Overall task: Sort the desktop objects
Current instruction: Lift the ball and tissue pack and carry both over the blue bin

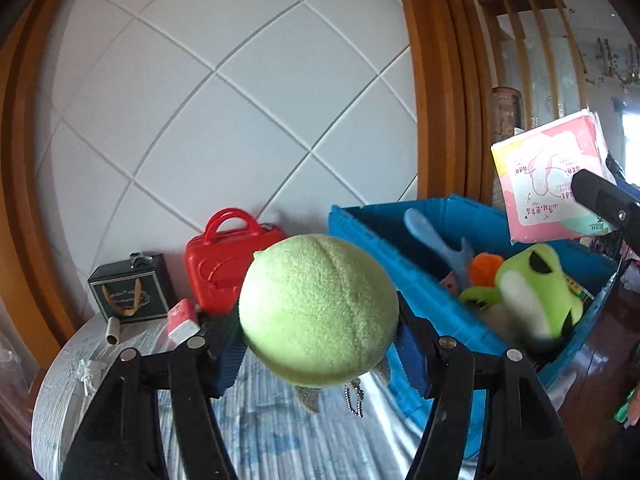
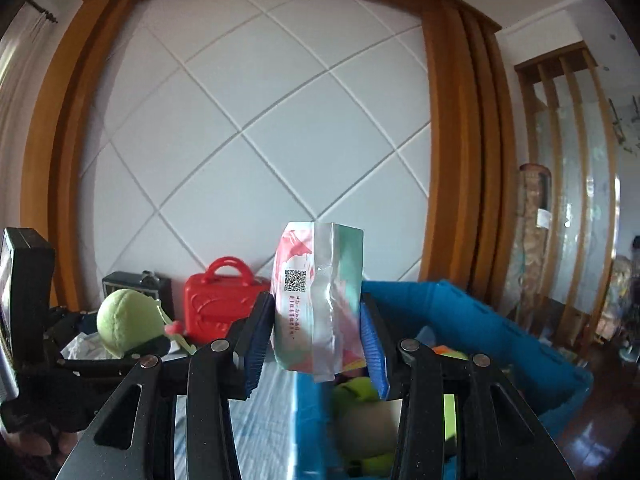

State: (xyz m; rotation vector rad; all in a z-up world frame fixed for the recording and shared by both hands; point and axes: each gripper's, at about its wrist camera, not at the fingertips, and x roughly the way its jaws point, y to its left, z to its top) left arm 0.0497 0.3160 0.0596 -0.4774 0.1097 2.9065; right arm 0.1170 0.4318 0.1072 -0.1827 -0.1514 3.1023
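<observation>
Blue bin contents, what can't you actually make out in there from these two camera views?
- Left wrist view: the blue bin's floor is hidden under the frog plush and other items; the plush's lower part is blurred.
- Right wrist view: the tissue pack held in the right gripper blocks the bin's middle.
- Left wrist view: the green plush ball in the left gripper covers the bin's near-left corner.

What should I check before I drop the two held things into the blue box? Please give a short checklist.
1. Left gripper holds the green plush ball firmly: ok.
2. Right gripper clamps the tissue pack: ok.
3. Pack is above the blue box: ok.
4. Ball is above the box: not ok, it is beside the wall.
5. Free room beside the frog plush: cannot tell.
</observation>
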